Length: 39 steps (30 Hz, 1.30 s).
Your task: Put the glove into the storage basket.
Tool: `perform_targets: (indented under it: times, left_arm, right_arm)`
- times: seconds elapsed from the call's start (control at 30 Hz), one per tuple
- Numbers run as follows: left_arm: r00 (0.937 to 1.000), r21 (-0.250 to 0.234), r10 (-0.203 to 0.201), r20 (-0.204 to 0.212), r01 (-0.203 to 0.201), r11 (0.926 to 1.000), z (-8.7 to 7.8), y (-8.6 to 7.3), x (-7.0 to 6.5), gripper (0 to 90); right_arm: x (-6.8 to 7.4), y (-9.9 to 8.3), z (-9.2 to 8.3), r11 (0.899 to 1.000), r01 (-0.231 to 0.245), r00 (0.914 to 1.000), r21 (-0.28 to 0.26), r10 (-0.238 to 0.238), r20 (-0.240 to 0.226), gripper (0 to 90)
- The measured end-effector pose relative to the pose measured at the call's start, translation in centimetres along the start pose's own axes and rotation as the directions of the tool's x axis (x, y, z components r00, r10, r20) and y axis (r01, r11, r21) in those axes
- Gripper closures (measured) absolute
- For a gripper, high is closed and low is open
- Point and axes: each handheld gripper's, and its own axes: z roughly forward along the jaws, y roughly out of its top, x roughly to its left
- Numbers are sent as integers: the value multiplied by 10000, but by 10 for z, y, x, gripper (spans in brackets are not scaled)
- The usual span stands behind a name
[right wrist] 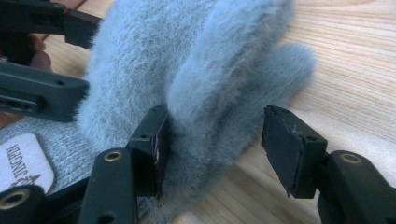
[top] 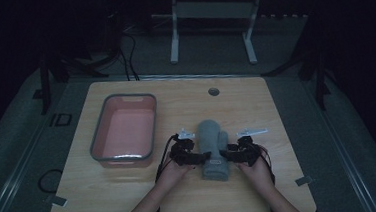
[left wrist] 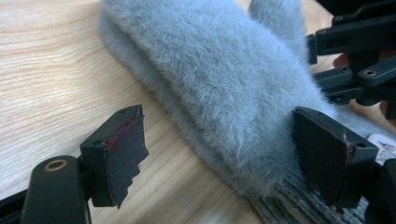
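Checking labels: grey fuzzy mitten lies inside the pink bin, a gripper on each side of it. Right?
Not quite: the high view shows the grey fuzzy mitten on the bare wooden table, to the right of the pink bin, not in it. The left gripper and right gripper do flank it.

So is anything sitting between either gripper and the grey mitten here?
Nothing visible does. The left gripper and right gripper flank the grey mitten's cuff end, its fur already between each pair of jaws. The pink tub stands off to the left.
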Motion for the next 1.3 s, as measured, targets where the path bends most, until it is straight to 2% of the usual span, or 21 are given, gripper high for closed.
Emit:
perform_targets:
  times: [0.1,0.17,0.23,0.3,0.47,0.57,0.63,0.67,0.7,0.8,0.93,1.07,1.13,1.27,1.3]
  left_arm:
    - [9999,140,-76,143,74,9999,5,1,2,186]
    - [9992,364,-81,388,67,9993,10,3,5,187]
    - [9985,506,61,551,-89,9987,12,5,7,192]
    - [9976,656,234,657,-277,9975,15,8,7,211]
    - [9875,728,57,1573,-174,9972,21,11,10,401]
    - [9813,768,-97,1923,-52,9970,23,12,12,520]
    - [9793,676,4,2023,-144,9976,23,12,10,554]
    - [9796,650,64,2011,-198,9977,22,12,10,647]
    - [9793,548,231,2009,-347,9979,21,12,8,676]
    - [9804,456,370,1935,-466,9979,20,12,6,730]
    - [9765,349,461,2104,-546,9979,17,14,5,759]
    - [9705,289,758,2290,-846,9960,9,19,2,767]
    - [9697,267,850,2288,-936,9953,5,22,-1,767]
    - [9669,51,1034,2332,-1075,9942,-6,29,-5,767]
    - [9647,-95,1165,2361,-1176,9930,-14,35,-6,767]
  right_arm:
    - [-4,1,2,9998,-123,9997,184,127,-226,427]
    - [-6,1,3,9997,-131,9990,210,139,-414,427]
    - [-7,2,3,9995,-27,9990,302,40,-435,442]
    - [-6,2,4,9995,11,9984,301,6,-568,500]
    - [-7,2,5,9992,-52,9960,406,88,-893,616]
    - [-7,2,5,9988,-91,9951,491,139,-979,672]
    - [-7,3,5,9987,-116,9948,500,166,-1006,683]
    - [-7,3,5,9990,-120,9945,437,165,-1037,719]
    - [-6,3,5,9990,-91,9946,428,134,-1027,734]
    - [-2,3,4,9992,124,9964,374,-92,-845,768]
    - [-2,4,0,9994,15,9955,350,18,-951,788]
    - [0,6,-9,9998,-61,9914,205,87,-1309,801]
    - [0,7,-10,9998,-48,9909,182,72,-1341,802]
    - [4,12,-19,9999,-62,9887,-98,46,-1495,806]
    - [7,15,-24,9995,-38,9883,-308,-9,-1526,807]
